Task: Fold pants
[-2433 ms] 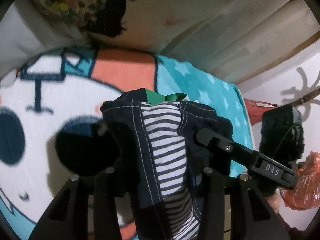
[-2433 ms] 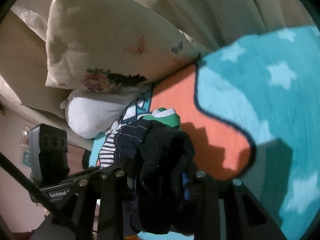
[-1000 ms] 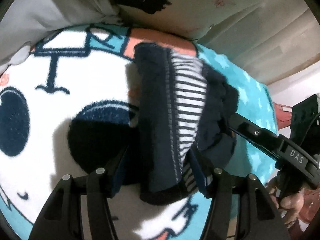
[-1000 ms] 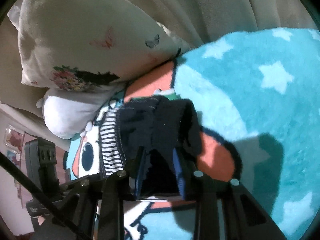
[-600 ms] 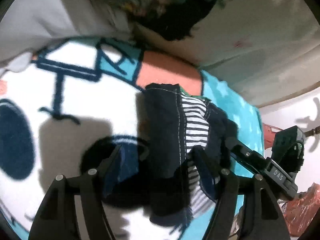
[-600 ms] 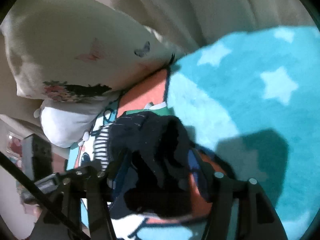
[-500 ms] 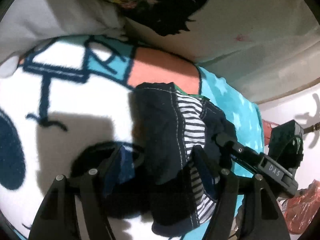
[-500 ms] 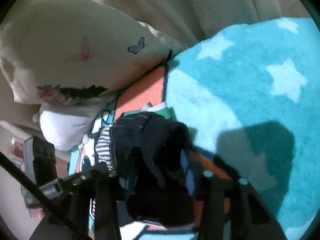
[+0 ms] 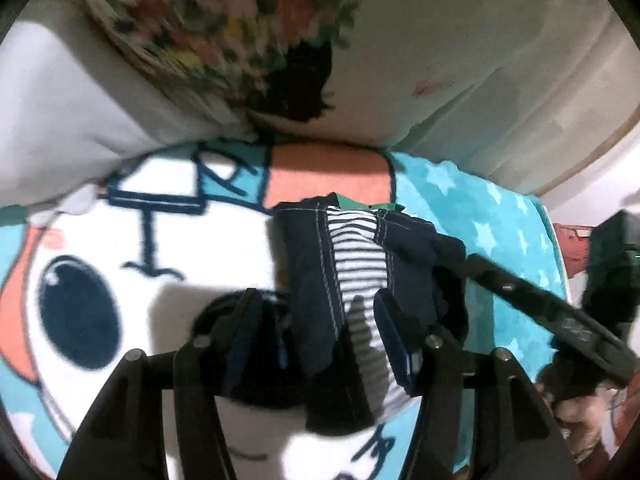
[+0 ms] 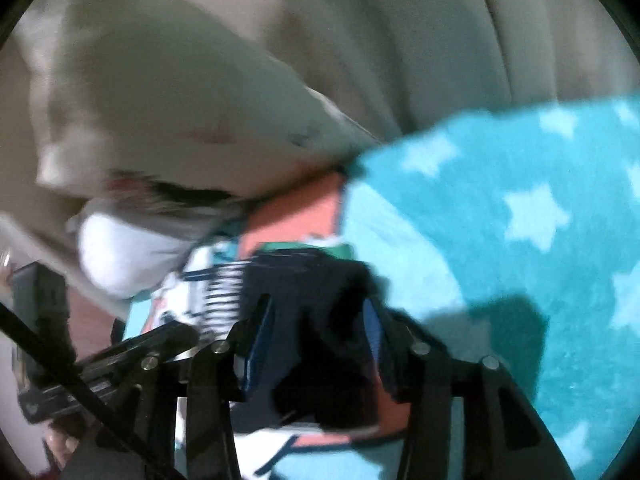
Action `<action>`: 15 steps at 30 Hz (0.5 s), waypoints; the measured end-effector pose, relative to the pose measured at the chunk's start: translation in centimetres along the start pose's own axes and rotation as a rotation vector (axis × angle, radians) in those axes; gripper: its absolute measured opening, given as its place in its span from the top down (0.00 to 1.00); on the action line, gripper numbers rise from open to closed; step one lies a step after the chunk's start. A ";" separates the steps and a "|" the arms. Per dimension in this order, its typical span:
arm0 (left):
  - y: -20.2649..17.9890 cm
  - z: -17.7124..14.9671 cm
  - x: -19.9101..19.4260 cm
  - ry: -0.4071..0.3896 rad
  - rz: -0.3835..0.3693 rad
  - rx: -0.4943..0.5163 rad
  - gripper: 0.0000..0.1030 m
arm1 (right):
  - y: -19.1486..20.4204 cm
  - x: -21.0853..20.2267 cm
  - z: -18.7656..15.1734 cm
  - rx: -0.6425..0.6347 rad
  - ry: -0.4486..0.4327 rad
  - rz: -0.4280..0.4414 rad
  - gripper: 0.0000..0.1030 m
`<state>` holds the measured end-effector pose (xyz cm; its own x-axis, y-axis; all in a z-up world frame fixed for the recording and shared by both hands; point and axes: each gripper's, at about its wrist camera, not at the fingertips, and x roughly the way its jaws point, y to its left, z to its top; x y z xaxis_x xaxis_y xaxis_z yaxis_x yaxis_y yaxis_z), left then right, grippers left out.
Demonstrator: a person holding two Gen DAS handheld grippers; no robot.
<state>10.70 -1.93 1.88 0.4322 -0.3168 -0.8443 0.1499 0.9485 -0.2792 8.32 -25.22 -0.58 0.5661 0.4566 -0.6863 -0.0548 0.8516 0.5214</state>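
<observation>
The dark navy pants (image 9: 320, 280) with a black-and-white striped lining lie folded in a small bundle on the cartoon blanket (image 9: 168, 248). A green edge peeks out at their far end. My left gripper (image 9: 316, 320) is open, its fingers (image 9: 390, 332) either side of the bundle's near end. In the right wrist view the pants (image 10: 316, 312) sit between the spread fingers (image 10: 372, 332) of my right gripper (image 10: 316, 328), which is open too. The view is blurred.
A floral pillow (image 9: 240, 40) and a white cushion (image 9: 60, 120) lie behind the pants. The teal star-patterned part of the blanket (image 10: 520, 220) spreads to the right. Beige drapes (image 10: 400, 40) hang behind. The other gripper's body (image 9: 560, 320) crosses at the right.
Both grippers held the bundle in the air, lowered it onto the blanket and opened. They have since drawn back a little; the pants stay on the blanket.
</observation>
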 end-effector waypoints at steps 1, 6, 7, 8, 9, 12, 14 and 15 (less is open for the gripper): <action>0.1 -0.6 -0.4 -0.007 -0.009 -0.006 0.45 | 0.6 -0.7 -0.4 -0.016 -0.008 0.023 0.52; 0.2 -3.8 3.3 0.096 0.001 -0.042 0.45 | 0.6 1.5 -3.5 -0.007 0.094 0.010 0.53; 0.1 -4.1 4.3 0.115 0.009 -0.045 0.44 | 0.4 2.7 -3.9 -0.002 0.126 -0.026 0.53; 0.2 -4.4 4.9 0.126 0.013 -0.042 0.43 | 0.0 3.4 -4.2 0.010 0.156 -0.043 0.53; 0.2 -4.5 4.9 0.124 0.014 -0.036 0.42 | -0.2 3.5 -4.3 0.025 0.153 -0.036 0.53; -0.1 -4.3 3.5 0.084 0.013 -0.010 0.41 | 0.5 1.5 -3.9 0.041 0.104 -0.023 0.53; -0.3 -4.3 1.9 0.052 0.023 0.010 0.41 | 1.7 -0.2 -3.7 0.012 0.065 -0.044 0.52; -0.3 -4.2 1.0 0.030 0.029 0.020 0.41 | 2.3 -1.0 -3.8 0.002 0.045 -0.063 0.51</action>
<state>7.36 -2.56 -0.83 0.4100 -0.2889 -0.8651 0.1558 0.9568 -0.2457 4.46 -22.75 -0.62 0.5308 0.4137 -0.7397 -0.0185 0.8782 0.4779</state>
